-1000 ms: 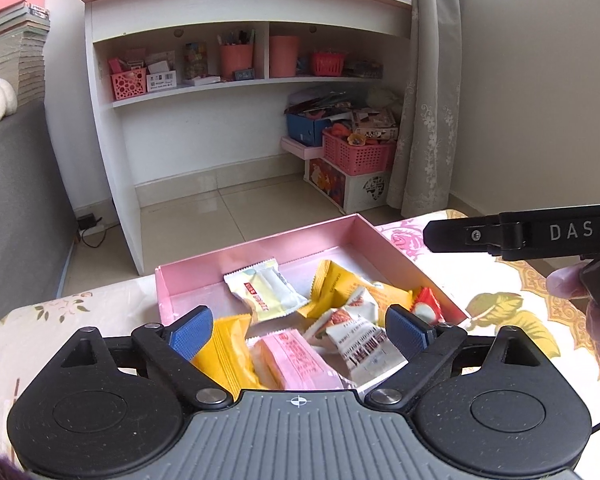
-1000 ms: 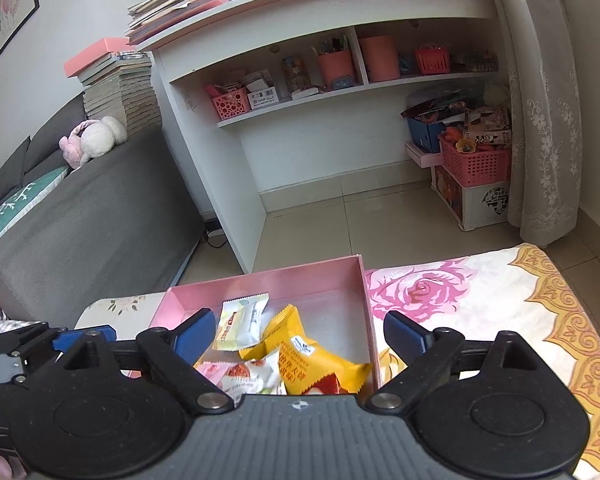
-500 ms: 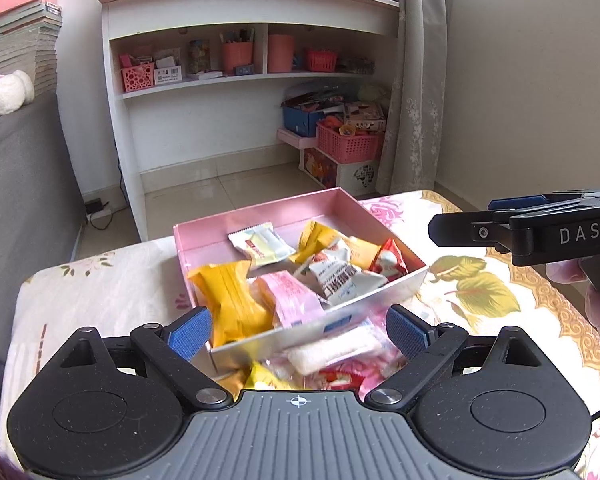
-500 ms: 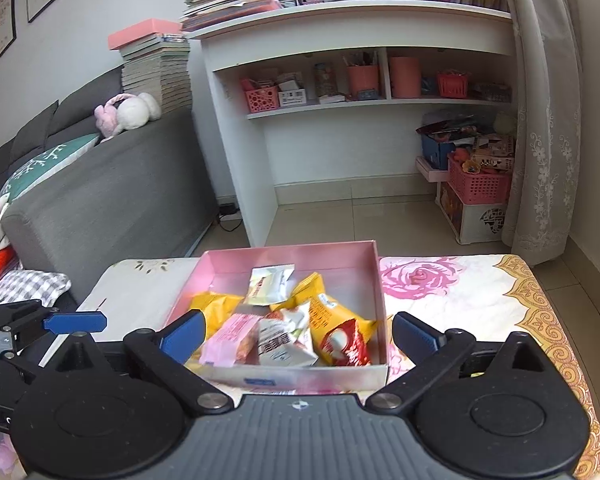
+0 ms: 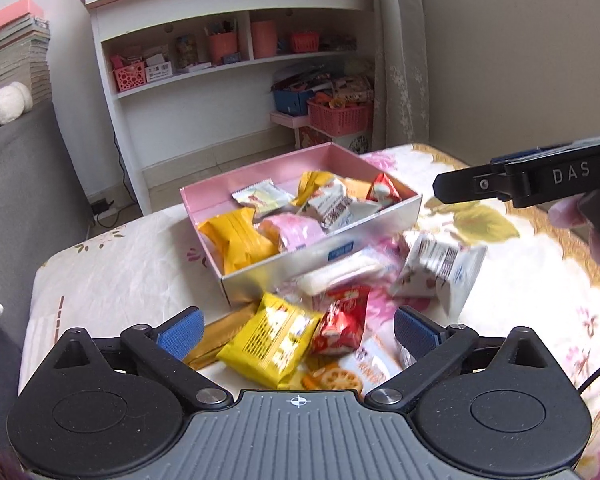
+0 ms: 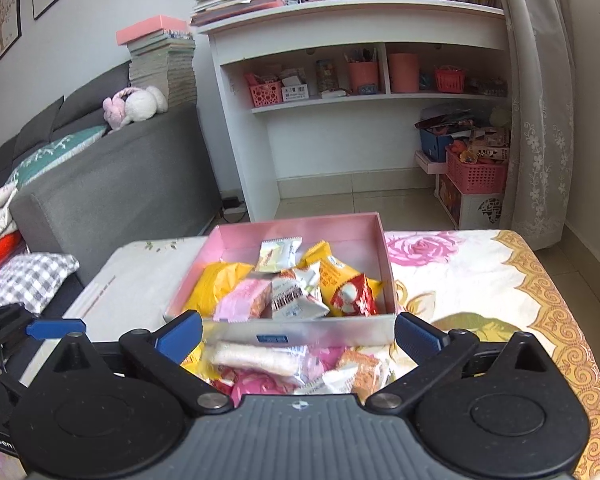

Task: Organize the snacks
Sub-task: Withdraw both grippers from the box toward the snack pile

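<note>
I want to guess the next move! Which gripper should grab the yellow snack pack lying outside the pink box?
Probably left: the yellow snack pack lies between the opening left gripper fingers.

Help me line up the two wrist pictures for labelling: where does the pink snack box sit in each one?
Left wrist view: the pink box sits mid-frame, turned corner-on, beyond loose packets on the flowered cloth.
Right wrist view: the same box sits centre frame, its white front wall just beyond the open fingers.
Shared landmark: the red packet in the box's right front corner.
</note>
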Motion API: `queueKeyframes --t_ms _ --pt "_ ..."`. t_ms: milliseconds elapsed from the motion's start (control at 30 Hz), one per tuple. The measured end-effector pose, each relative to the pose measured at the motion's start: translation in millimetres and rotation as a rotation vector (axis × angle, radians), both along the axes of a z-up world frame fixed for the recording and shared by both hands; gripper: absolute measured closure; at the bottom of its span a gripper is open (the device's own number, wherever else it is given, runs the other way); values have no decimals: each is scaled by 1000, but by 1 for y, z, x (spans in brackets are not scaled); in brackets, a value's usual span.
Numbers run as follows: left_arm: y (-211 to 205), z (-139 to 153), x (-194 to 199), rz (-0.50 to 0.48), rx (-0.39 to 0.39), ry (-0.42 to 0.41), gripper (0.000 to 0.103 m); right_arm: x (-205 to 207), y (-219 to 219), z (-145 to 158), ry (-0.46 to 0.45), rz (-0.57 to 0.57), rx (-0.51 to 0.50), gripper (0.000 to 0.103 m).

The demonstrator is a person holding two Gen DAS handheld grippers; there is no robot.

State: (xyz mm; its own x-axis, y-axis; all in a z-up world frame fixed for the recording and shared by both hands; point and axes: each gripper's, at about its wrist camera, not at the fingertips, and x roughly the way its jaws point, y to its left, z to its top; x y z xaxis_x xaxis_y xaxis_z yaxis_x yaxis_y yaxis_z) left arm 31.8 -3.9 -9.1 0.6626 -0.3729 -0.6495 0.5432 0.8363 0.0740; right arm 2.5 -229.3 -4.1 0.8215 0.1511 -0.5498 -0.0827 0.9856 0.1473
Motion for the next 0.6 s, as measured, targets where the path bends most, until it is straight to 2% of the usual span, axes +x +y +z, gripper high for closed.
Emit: queueKeyframes --t_ms 333,500,600 --pt "7 -18 -6 -44 12 0 1 -18 9 -26 49 91 -79 7" --pt "2 -38 -7 -89 55 18 1 -21 12 -42 90 118 -115 7" --pt "1 -46 -5 -96 89 -5 1 -22 13 -52 118 123 -137 7"
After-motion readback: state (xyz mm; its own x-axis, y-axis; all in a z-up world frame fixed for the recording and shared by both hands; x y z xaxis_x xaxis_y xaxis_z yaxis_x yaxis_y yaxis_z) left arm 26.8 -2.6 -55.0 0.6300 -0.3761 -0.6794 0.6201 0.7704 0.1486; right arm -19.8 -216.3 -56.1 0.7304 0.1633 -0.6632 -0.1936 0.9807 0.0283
